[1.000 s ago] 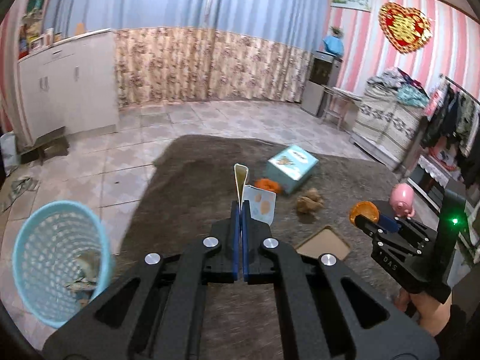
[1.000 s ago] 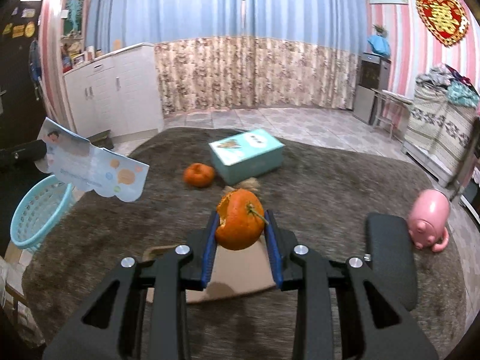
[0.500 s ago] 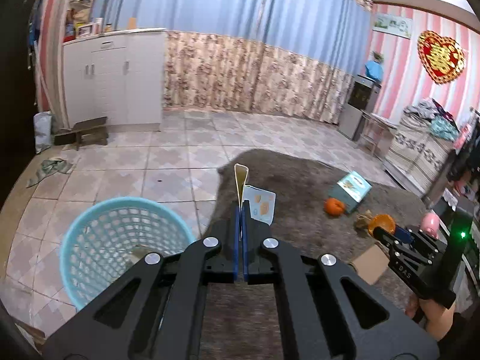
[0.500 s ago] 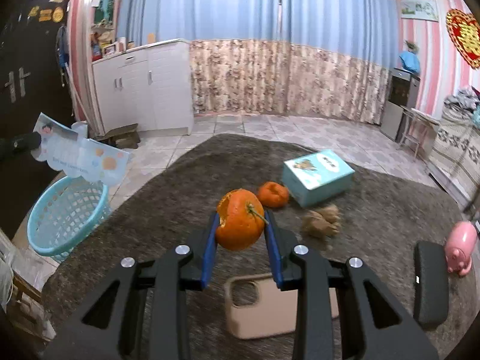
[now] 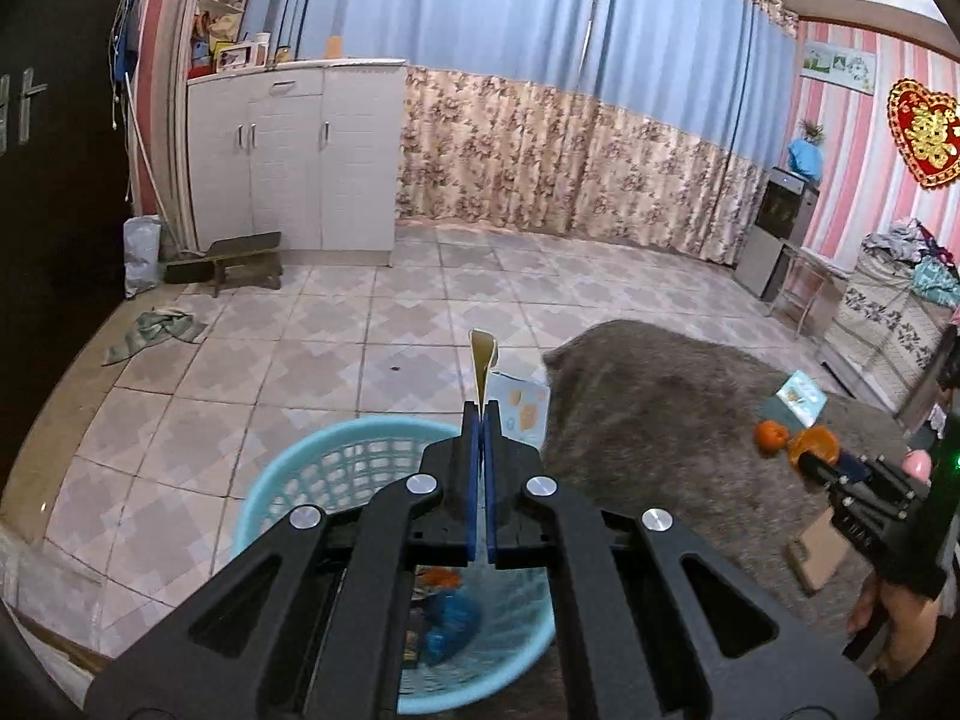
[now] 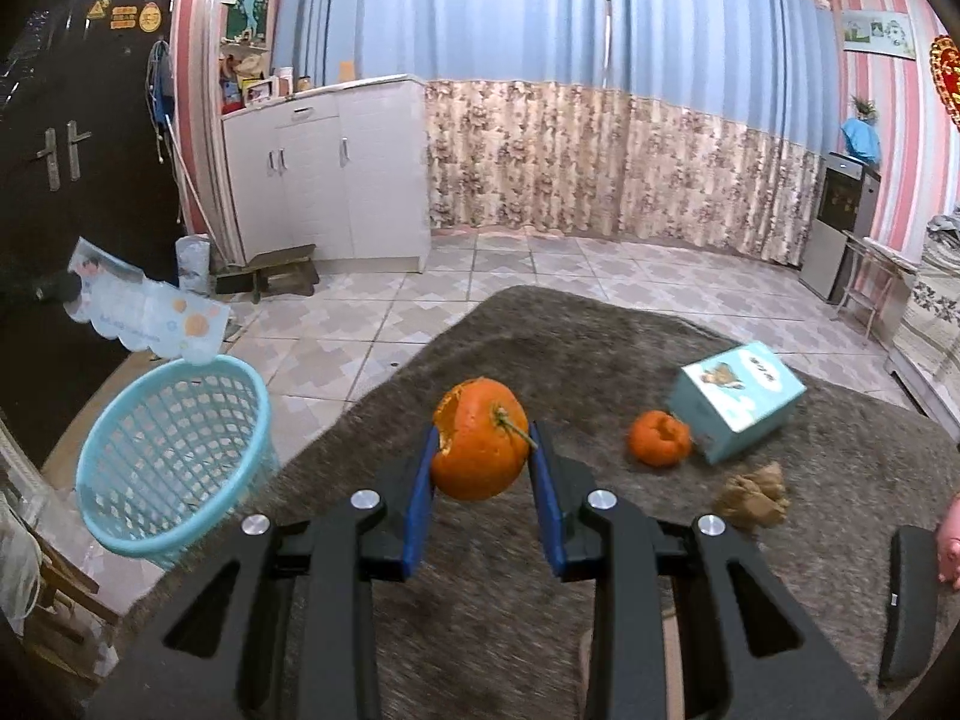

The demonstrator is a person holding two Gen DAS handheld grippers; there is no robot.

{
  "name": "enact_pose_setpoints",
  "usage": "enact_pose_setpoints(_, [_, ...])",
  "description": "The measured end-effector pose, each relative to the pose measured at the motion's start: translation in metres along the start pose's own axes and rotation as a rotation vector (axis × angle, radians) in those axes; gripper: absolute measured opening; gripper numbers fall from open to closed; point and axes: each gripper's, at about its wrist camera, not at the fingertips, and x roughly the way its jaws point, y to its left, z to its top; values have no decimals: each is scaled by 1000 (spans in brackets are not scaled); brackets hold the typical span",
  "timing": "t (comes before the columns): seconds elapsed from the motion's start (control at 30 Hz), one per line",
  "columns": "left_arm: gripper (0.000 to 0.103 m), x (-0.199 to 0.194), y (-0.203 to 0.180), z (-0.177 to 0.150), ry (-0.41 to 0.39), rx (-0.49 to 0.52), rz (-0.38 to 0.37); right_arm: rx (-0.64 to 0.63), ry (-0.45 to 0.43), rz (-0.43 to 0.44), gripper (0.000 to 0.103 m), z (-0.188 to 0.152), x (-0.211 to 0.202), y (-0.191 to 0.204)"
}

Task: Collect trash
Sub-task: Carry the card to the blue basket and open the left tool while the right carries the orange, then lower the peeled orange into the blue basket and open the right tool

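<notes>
The left gripper [image 5: 480, 414] has travelled off the grey-brown covered table [image 5: 672, 408] and now stands directly above the light blue mesh basket [image 5: 288, 480]; half a second ago the basket lay ahead and to its left, a second ago well off to the left. Its jaws are pressed together on a folded paper wrapper [image 5: 516, 408], which stands up just beyond the fingertips. From the right wrist view the wrapper's lower edge hangs just over the basket's far rim. Scraps already lie in the basket bottom.

The right gripper [image 6: 480, 456] pinches a torn orange peel [image 6: 480, 441] between its blue pads, over the table, with the basket now closer on its left than before.

Assessment: the wrapper is positioned for release; opening the left jaws should drop it in. The peel follows. Remaining ahead and right of the right gripper: a second orange piece [image 6: 659, 447], a crumpled brown scrap [image 6: 750, 498] and a teal carton [image 6: 735, 408].
</notes>
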Motion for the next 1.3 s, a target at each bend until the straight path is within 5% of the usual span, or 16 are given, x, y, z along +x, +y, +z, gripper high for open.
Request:
enact_pose_setpoints(0.63, [2, 28, 77, -48, 86, -22, 99, -73, 38, 63, 31, 1, 30, 64])
enact_pose_setpoints(0.77, [35, 22, 84, -49, 64, -45, 102, -82, 38, 77, 30, 3, 34, 79])
enact_pose_setpoints(1.0, [77, 8, 96, -43, -21, -102, 102, -88, 31, 114, 31, 2, 40, 110])
enact_pose_setpoints(1.3, [95, 6, 104, -46, -48, -113, 140, -110, 46, 186, 31, -3, 61, 164])
